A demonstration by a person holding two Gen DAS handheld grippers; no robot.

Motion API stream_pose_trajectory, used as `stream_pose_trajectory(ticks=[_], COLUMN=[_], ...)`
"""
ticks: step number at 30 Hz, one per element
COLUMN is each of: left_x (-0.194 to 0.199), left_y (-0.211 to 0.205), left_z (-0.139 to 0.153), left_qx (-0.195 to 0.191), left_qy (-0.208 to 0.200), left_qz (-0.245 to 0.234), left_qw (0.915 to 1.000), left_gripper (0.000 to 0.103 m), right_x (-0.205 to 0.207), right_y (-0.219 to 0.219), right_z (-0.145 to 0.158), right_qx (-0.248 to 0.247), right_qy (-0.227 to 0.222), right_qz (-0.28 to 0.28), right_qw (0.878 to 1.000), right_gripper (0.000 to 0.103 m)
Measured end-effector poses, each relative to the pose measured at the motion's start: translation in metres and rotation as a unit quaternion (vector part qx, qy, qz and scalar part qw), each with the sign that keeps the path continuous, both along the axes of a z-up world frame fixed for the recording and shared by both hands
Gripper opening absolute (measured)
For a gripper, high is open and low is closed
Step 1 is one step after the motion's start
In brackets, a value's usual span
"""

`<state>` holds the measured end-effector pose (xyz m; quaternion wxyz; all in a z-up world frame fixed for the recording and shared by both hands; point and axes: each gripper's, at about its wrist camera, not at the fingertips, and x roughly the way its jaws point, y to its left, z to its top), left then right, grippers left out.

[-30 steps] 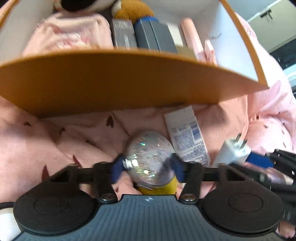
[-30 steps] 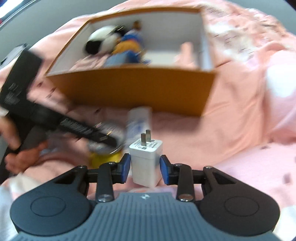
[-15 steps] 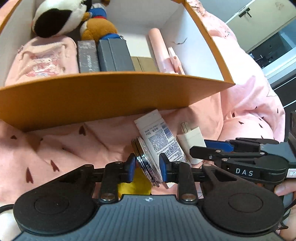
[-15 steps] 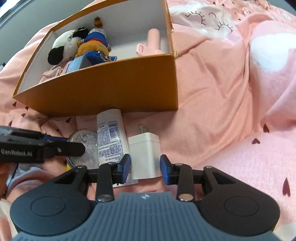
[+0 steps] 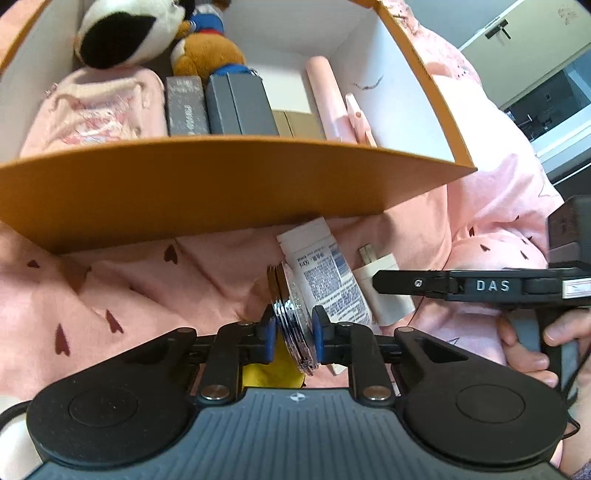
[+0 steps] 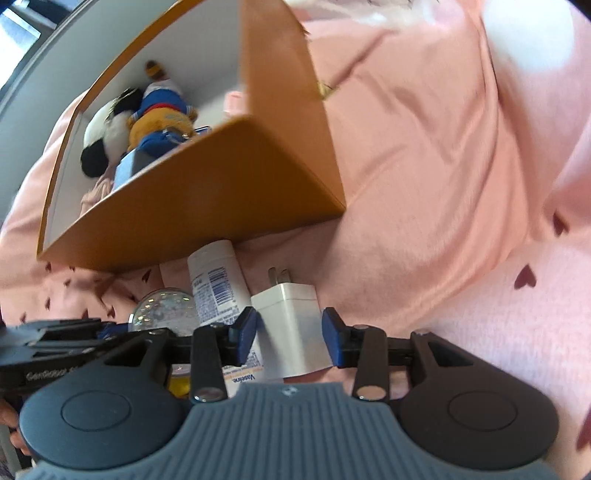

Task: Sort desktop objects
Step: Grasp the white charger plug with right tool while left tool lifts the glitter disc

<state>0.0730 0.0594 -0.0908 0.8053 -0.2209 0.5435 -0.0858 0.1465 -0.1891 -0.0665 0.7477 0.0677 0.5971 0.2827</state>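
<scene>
My left gripper (image 5: 293, 334) is shut on a round glittery compact (image 5: 290, 321), held edge-on in front of the orange box (image 5: 207, 184). The compact also shows in the right wrist view (image 6: 162, 310). My right gripper (image 6: 288, 332) is open, its blue pads on either side of a white plug charger (image 6: 290, 325) that lies on the pink bedding, apart from both pads. The charger shows in the left wrist view (image 5: 384, 291) beside a white Vaseline tube (image 5: 325, 277), which lies between compact and charger (image 6: 218, 280).
The orange box holds plush toys (image 5: 125, 33), a pink pouch (image 5: 96, 107), grey cases (image 5: 236, 103) and a pink tube (image 5: 327, 96). A yellow item (image 5: 269, 371) lies under the compact. Pink heart-print bedding (image 6: 443, 184) surrounds everything.
My right gripper let go of the charger, which now lies on the bedding, and its jaws opened wider. My left gripper turned the compact edge-on, clamped it and edged closer to the box.
</scene>
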Motion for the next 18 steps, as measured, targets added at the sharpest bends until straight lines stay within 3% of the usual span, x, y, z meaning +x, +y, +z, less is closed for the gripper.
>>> stream_pose_trajectory(ticks=[7, 14, 18], left_x=[-0.004, -0.004, -0.005], left_y=[0.011, 0.012, 0.01], left_z=[0.012, 0.019, 0.033], left_qx=[-0.01, -0.01, -0.01], left_qy=[-0.006, -0.012, -0.028], left_qz=[0.012, 0.017, 0.008], left_qw=[0.9999, 0.9997, 0.9995], left_gripper=[0.015, 0.015, 0.015], right_x=[0.009, -0.007, -0.025], right_y=[-0.007, -0.001, 0.007], right_z=[-0.022, -0.001, 0.03], right_qx=[0.058, 0.051, 0.04], right_qy=[0.07, 0.034, -0.023], right_qz=[-0.02, -0.014, 0.014], right_qw=[0.996, 0.998, 0.999], right_gripper=[0.044, 0.038, 0.038])
